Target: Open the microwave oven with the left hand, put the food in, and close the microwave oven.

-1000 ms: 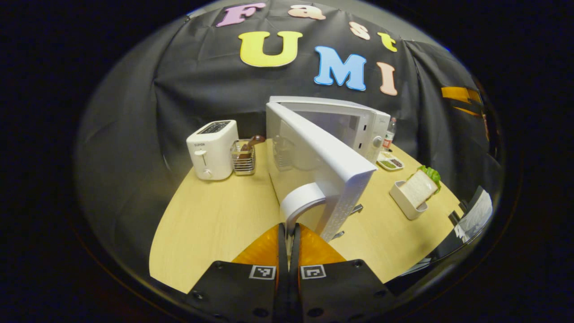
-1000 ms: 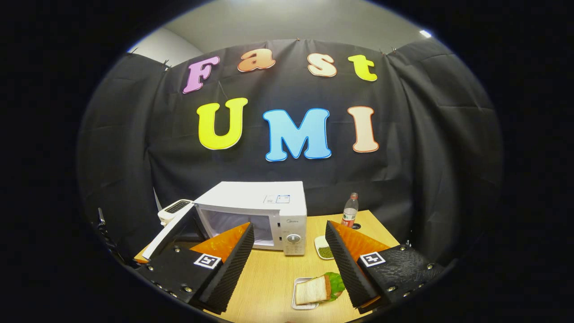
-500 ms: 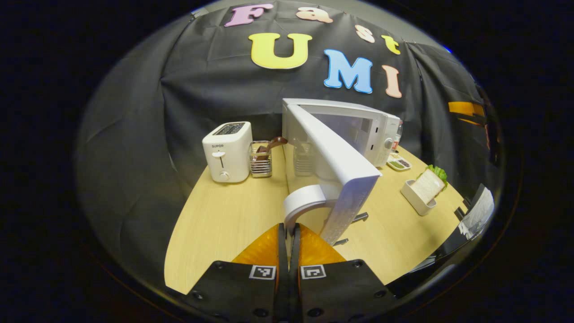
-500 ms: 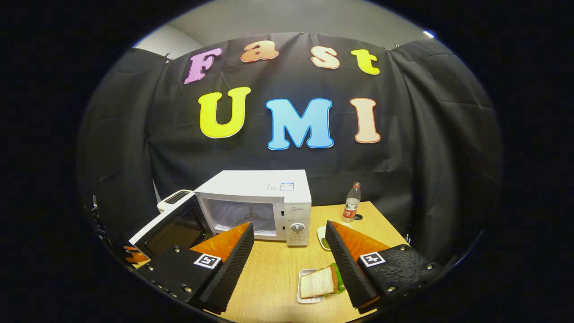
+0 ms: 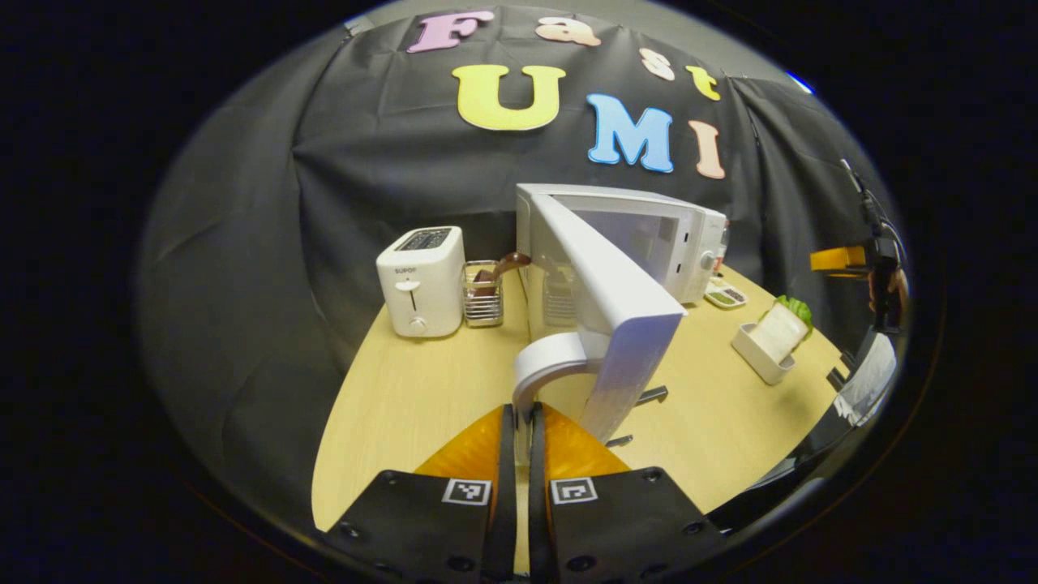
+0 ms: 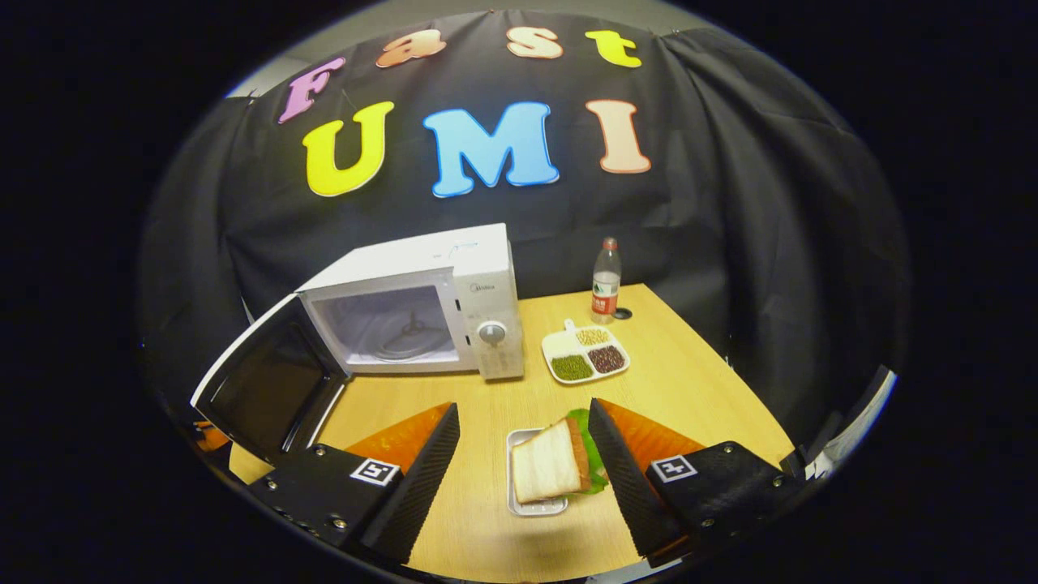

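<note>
Two grippers are at work over a pale wooden table (image 6: 673, 389). Seen in the left gripper view, the left gripper (image 5: 516, 422) has its orange fingers pressed together on the curved white handle (image 5: 551, 365) of the microwave door (image 5: 616, 300), clamping it at its lower end. The door stands swung wide from the microwave (image 6: 438, 300), so the cavity faces out, and in the right gripper view a ring shows on its floor, though what sits there is hard to make out. The door's dark inner window (image 6: 272, 389) faces the right gripper's camera.

The right gripper (image 6: 523, 438) hangs with its fingers spread wide apart, gripping nothing. Between them, on the table, lies the food: a sandwich (image 6: 551, 470) of white bread with green lettuce at its side, standing in a small white tray (image 6: 531, 507). It sits closer to the right finger than to the left one, and whether that finger touches the lettuce I cannot tell.

Behind the sandwich, near the microwave's dial, is a white divided dish (image 6: 585, 354) with green, dark and yellow grains. A clear bottle (image 6: 604, 280) with a red cap stands beyond it.

To the left of the open door, in the left gripper view, stands a white toaster (image 5: 420, 280), and just beside it a wire basket (image 5: 484, 296) with a brown utensil leaning out
</note>
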Demonstrator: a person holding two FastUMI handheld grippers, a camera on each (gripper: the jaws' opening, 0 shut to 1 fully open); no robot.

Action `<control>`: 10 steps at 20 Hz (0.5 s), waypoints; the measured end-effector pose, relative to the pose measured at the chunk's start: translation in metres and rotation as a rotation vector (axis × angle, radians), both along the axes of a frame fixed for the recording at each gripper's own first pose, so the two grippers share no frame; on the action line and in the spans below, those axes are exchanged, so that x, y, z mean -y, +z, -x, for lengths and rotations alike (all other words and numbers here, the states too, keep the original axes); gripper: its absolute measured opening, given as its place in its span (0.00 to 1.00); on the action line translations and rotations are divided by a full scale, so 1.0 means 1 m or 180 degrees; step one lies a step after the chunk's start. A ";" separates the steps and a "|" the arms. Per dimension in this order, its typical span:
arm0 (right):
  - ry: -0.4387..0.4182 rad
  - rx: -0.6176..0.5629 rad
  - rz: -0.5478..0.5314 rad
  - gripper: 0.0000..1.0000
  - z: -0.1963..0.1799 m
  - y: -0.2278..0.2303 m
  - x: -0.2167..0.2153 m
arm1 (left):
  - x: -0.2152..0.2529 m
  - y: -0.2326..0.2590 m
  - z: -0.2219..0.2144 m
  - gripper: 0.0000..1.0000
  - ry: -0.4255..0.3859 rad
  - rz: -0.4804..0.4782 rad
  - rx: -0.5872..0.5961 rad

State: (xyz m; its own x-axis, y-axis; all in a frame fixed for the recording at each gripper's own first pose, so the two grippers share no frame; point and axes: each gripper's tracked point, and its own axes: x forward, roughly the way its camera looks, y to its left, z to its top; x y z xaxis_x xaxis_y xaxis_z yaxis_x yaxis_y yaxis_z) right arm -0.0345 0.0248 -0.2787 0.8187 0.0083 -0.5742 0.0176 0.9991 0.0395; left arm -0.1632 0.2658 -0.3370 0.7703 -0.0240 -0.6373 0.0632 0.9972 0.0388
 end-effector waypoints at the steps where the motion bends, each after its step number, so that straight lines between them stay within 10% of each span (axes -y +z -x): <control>1: -0.0028 -0.0063 0.0023 0.97 0.002 -0.009 0.006 | -0.006 0.001 0.001 0.13 0.0020 -0.0064 0.0032; 10: -0.0188 -0.0782 -0.0009 0.97 0.011 -0.087 0.052 | -0.050 0.087 0.031 0.13 0.0706 -0.0276 0.0482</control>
